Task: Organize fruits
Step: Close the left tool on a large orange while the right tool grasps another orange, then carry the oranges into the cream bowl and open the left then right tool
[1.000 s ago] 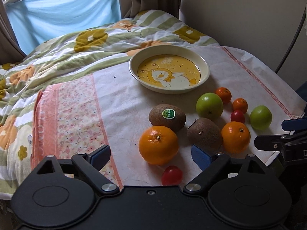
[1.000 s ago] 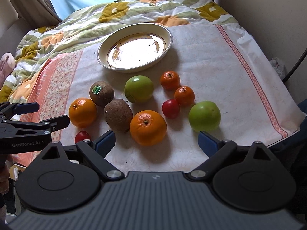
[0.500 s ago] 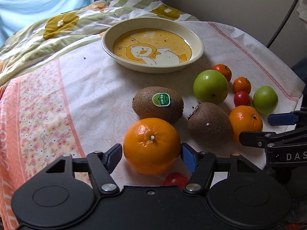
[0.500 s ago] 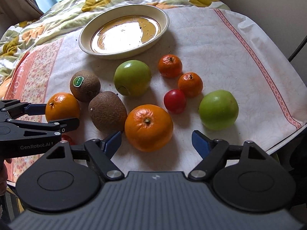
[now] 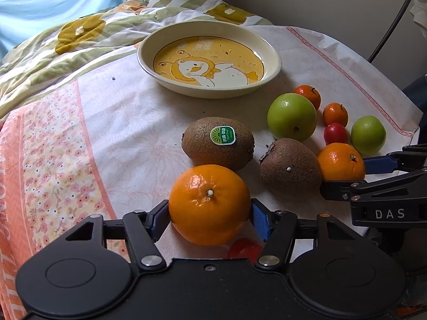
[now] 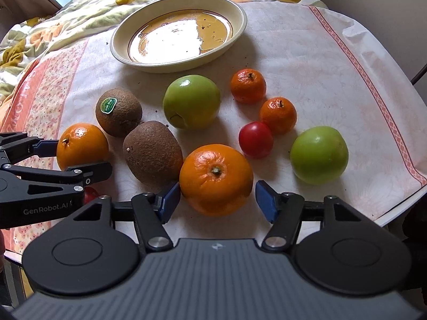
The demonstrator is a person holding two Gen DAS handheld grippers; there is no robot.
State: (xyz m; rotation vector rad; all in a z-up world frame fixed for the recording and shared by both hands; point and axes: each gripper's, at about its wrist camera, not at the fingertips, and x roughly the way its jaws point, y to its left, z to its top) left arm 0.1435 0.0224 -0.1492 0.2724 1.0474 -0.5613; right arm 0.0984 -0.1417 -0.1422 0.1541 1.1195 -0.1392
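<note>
A cream plate (image 5: 272,53) with a duck picture stands at the back of the cloth-covered table; it also shows in the right wrist view (image 6: 240,24). My left gripper (image 5: 209,214) is shut on a large orange (image 5: 209,204), both blue pads against its sides. My right gripper (image 6: 217,200) is open around a second large orange (image 6: 216,178), with a gap at its right pad. Two kiwis (image 5: 217,142) (image 5: 291,172), two green apples (image 6: 191,101) (image 6: 319,154), two small mandarins (image 6: 248,86) and a cherry tomato (image 6: 255,139) lie between them and the plate.
A second cherry tomato (image 5: 244,249) lies just under my left gripper. A flowered quilt (image 5: 80,37) is bunched at the back left. The table's edge (image 6: 400,208) falls away at the right, near a wall.
Both grippers moved forward and down toward the fruit. The left jaws narrowed and closed onto the near orange. The right jaws narrowed around the other orange.
</note>
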